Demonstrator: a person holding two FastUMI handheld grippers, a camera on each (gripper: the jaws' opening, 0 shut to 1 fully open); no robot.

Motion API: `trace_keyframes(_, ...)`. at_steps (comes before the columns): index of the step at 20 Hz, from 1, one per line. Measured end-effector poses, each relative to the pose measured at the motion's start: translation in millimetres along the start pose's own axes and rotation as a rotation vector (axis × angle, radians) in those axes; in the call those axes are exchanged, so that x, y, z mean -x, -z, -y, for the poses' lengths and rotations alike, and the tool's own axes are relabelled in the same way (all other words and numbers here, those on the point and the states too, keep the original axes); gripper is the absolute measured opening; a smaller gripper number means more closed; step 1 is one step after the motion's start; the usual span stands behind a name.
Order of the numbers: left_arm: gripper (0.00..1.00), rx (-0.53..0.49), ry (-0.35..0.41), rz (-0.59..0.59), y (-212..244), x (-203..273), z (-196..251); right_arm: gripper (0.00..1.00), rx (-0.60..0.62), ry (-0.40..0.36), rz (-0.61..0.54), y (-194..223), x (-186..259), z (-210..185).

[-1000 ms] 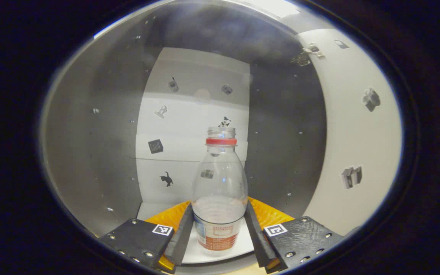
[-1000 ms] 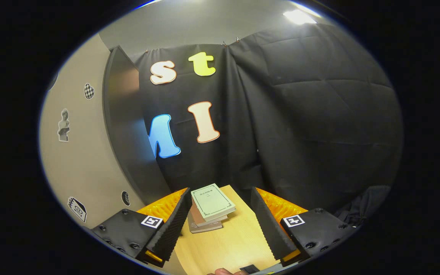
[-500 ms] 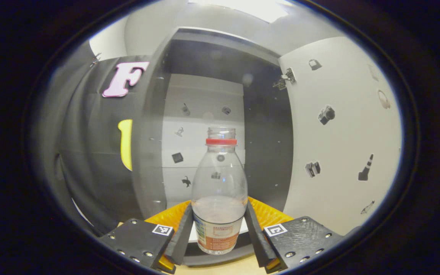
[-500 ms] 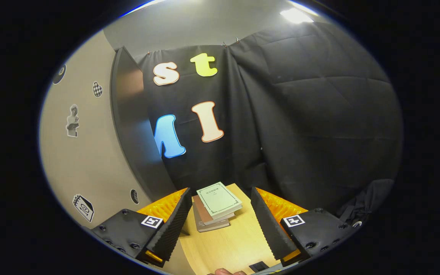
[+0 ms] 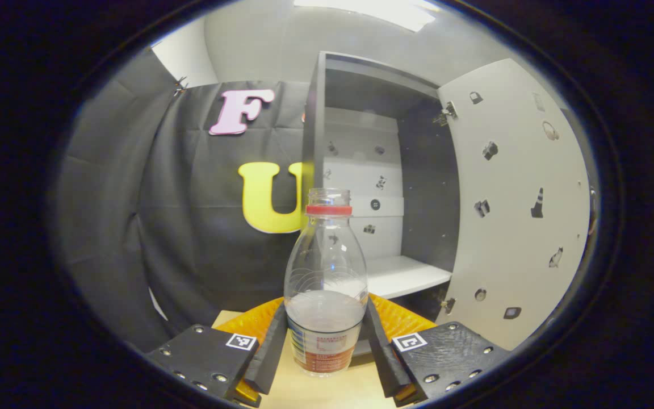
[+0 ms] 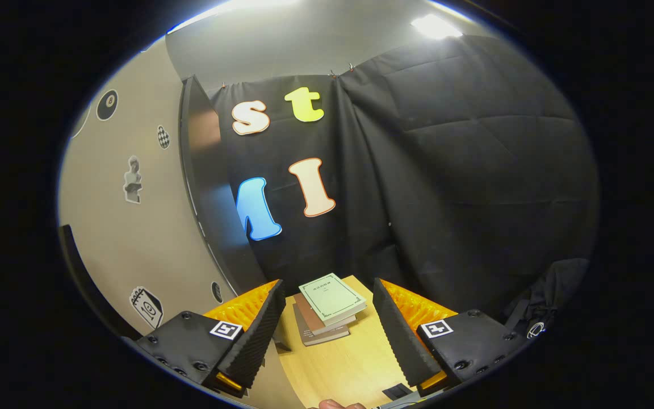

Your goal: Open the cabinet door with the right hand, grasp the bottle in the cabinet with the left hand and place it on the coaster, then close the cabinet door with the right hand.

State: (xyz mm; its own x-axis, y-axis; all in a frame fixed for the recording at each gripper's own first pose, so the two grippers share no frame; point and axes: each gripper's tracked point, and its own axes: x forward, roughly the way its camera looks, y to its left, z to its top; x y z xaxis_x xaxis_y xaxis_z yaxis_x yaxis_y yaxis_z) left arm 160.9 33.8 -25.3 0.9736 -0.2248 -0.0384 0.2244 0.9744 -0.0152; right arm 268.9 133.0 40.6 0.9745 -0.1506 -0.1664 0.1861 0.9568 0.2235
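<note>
the door (image 5: 511, 199) stands wide open, and the bottle (image 5: 326, 284) is out of the cabinet (image 5: 361, 170): the left gripper (image 5: 326, 355) has its jaws closed on the bottle's lower body, one finger on each side, holding it upright above the tabletop (image 5: 327, 392) in front of the shelf (image 5: 403, 275). so opening and grasping look done; setting the bottle on the coaster and closing the door are left. the coaster is not to be seen here, so i cannot tell how near it is. the right gripper (image 6: 327, 335) has its jaws wide apart and holds nothing; it hangs over the tabletop just beside the door's outer face (image 6: 134, 227), with a stack of books (image 6: 327, 307) ahead between its fingers. open room lies left of the cabinet toward the cloth wall; the door's edge to the right and the cabinet's side panel are the things to keep clear of.
</note>
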Motion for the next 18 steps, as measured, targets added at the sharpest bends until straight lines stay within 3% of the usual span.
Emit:
trace_keyframes(8,0.7,0.032,-0.04,-0.113,130,44,-29,0.98,0.023,0.024,-0.004,8,15,-2)
trace_keyframes(16,0.7,0.054,-0.114,-0.157,237,72,-51,0.98,0.157,0.14,-0.011,16,28,29)
trace_keyframes(18,0.72,0.072,-0.132,-0.177,262,76,-52,0.98,0.148,0.139,-0.026,21,31,28)
